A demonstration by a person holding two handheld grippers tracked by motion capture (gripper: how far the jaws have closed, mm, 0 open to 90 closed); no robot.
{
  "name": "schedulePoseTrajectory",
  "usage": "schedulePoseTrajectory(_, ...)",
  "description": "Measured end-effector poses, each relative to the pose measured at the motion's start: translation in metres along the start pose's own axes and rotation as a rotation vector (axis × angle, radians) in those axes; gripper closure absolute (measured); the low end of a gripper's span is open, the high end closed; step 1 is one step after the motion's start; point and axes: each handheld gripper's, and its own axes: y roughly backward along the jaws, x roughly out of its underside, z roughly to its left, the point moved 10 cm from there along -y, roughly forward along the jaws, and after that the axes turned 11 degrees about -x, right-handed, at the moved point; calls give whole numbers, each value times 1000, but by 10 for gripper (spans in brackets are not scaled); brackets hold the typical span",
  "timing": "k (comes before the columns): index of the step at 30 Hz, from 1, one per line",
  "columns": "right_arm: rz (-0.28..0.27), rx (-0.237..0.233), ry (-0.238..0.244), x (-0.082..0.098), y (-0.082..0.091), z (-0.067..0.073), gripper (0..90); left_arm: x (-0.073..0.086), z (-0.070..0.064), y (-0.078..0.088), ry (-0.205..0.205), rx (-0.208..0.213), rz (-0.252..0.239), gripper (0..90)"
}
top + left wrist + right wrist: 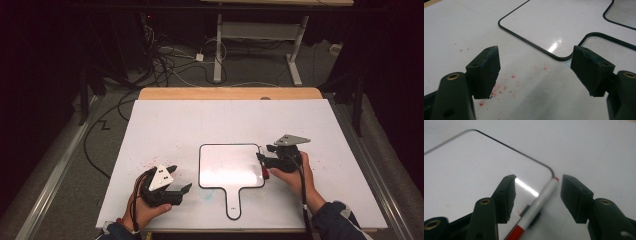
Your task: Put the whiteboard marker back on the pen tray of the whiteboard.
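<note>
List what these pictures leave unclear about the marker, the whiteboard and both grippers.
- Marker: the right gripper view's bottom edge cuts off its lower end; in the high view the right gripper covers most of it.
- Paddle-shaped whiteboard: glare washes out its middle in the high view, so faint marks cannot be told.
- Left gripper: jaws apart with nothing between; the pads' blue smears are too blurred to identify.
- Red specks: too small to identify.

Dark room; grey floor (60,165), tangled cables (165,60) (probably power leads), white desk frame (260,35) behind.
</note>
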Motion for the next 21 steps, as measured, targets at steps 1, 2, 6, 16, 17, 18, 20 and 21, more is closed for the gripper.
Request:
schedulePoseTrajectory(1,-13,-1,37,-3,5,3,447,0,0,0,-3,-5,2,226)
schedulePoseTrajectory(2,-22,12,76,-6,11,4,432,0,1,0,-5,-10,2,224)
schedulePoseTrajectory(6,-81,19,162,-16,35,11,398,1,2,0,-8,-24,4,224)
schedulePoseTrajectory(16,-129,49,269,-1,86,19,329,3,4,-2,-35,-62,15,208)
schedulePoseTrajectory(17,-139,47,268,1,90,20,320,2,4,-2,-43,-67,15,205)
schedulePoseTrajectory(18,-154,44,270,3,93,21,313,2,4,-2,-44,-70,14,203)
schedulePoseTrajectory(20,-162,51,273,8,98,20,290,2,4,-3,-50,-77,15,202)
schedulePoseTrajectory(21,-171,69,265,10,100,19,281,2,3,-2,-54,-78,13,202)
